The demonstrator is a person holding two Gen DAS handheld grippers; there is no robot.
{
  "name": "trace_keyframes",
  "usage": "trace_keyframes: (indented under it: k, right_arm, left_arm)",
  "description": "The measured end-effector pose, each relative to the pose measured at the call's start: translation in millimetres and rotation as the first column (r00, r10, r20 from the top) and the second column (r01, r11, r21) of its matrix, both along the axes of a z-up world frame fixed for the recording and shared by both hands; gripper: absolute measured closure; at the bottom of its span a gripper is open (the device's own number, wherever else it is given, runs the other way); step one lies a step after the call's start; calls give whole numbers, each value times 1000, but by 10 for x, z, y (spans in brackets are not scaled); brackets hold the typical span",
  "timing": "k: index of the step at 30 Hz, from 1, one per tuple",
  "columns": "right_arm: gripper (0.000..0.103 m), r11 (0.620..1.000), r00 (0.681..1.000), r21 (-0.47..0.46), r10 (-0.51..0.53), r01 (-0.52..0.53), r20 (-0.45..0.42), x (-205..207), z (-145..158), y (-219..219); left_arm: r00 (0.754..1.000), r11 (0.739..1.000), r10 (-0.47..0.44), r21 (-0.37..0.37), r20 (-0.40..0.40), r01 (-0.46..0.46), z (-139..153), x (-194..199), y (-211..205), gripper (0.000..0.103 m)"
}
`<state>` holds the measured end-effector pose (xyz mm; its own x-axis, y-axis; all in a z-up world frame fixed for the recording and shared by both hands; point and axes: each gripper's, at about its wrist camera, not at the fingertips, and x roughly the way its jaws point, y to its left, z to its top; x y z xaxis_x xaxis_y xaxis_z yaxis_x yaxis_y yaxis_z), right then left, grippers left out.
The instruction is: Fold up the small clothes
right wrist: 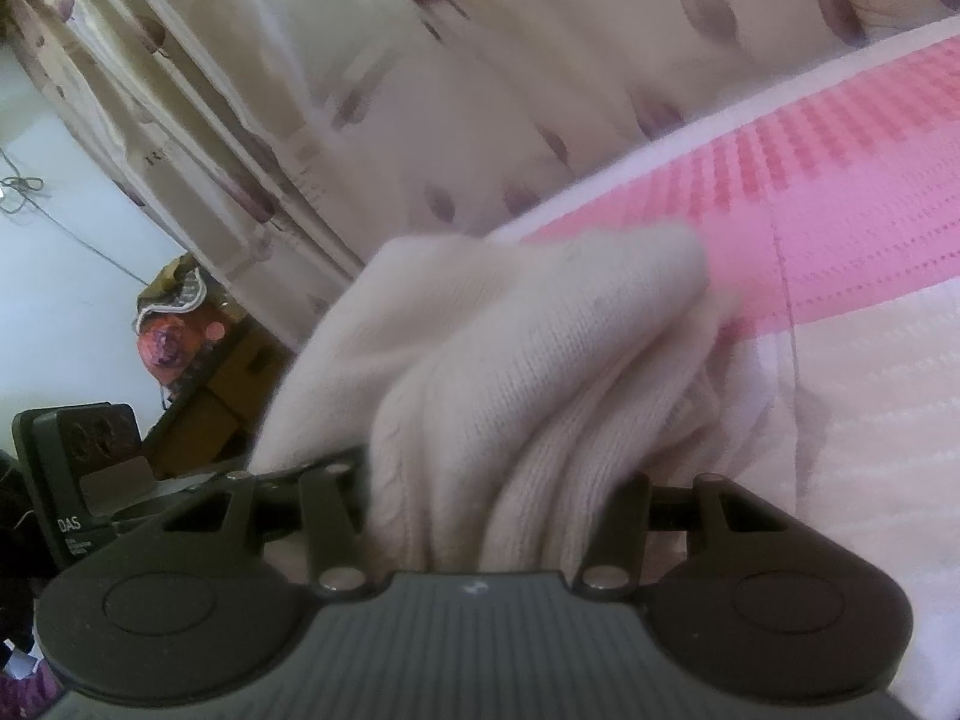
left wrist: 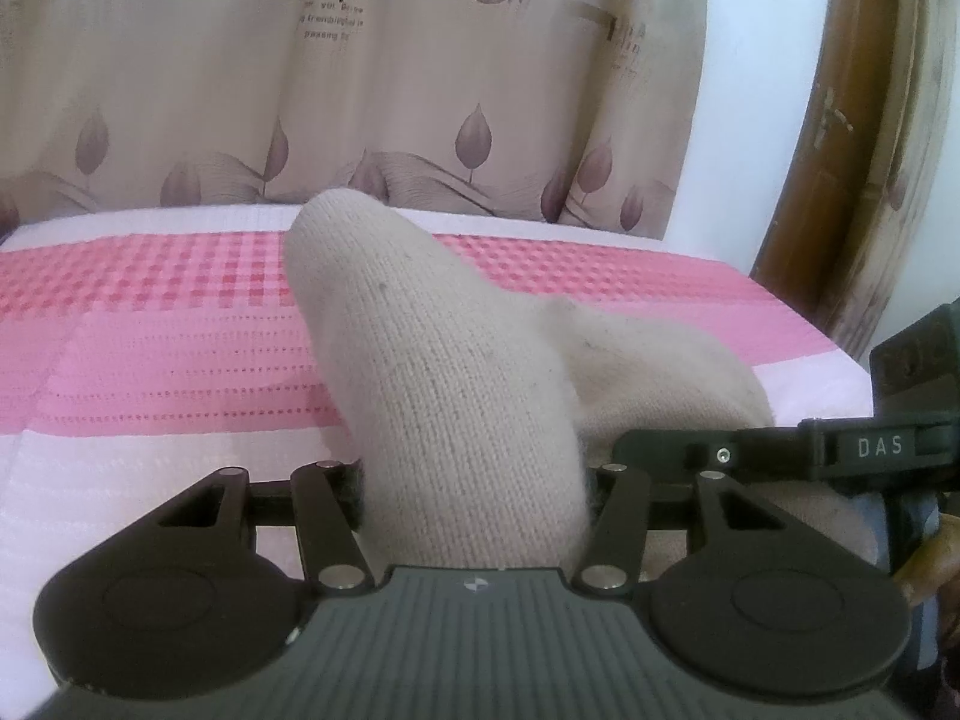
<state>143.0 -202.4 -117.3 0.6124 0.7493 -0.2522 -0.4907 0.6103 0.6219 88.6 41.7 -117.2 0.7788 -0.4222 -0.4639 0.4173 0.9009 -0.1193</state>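
Observation:
A cream knitted garment [left wrist: 456,372] rises from between the fingers of my left gripper [left wrist: 474,480], which is shut on it; the cloth hides the fingertips. The same garment [right wrist: 528,360] is bunched between the fingers of my right gripper [right wrist: 498,480], also shut on it, fingertips hidden. It hangs above the pink and white bedspread [left wrist: 150,348]. The right gripper's body [left wrist: 840,450] shows at the right edge of the left wrist view, close beside the left one. The left gripper's body [right wrist: 78,468] shows at the left of the right wrist view.
A beige curtain with leaf prints [left wrist: 360,90] hangs behind the bed. A brown wooden frame [left wrist: 840,150] stands at the right. Cardboard boxes and a red bag [right wrist: 180,348] lie on the floor to the left. The bedspread [right wrist: 840,300] stretches away to the right.

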Motion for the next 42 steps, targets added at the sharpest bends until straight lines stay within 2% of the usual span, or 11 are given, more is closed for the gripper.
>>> trace_keyframes:
  k: [8, 14, 20, 27, 33, 38, 42]
  right_arm:
    - [51, 999, 1000, -35, -16, 16, -9, -19, -73, -11]
    - [47, 995, 999, -94, -41, 42, 14, -76, -90, -1]
    - [41, 981, 995, -176, -73, 84, 72, -238, -71, -5]
    - [27, 951, 974, -239, -162, 197, 159, -530, -71, -34]
    - [13, 910, 946, -291, -236, 296, 224, -712, -161, 2]
    - [9, 897, 933, -286, -276, 336, 232, -777, -205, -8]
    - [9, 861, 907, -322, -308, 394, 288, -921, -111, 49]
  left_arm:
    - [1000, 1000, 15, 1, -9, -15, -131, 32, 45, 42]
    - [998, 998, 61, 15, 15, -61, -200, 9, 84, 24]
    - [989, 987, 120, 96, 90, -129, -221, -85, 41, 0]
    - [984, 984, 152, 76, 93, -159, -250, -121, 60, 0]
    - [972, 971, 184, 127, 149, -203, -219, -238, -57, 0]
    - [957, 956, 208, 163, 204, -243, -165, -389, -113, 0]
    - [944, 945, 235, 174, 233, -278, -113, -503, -129, 0]
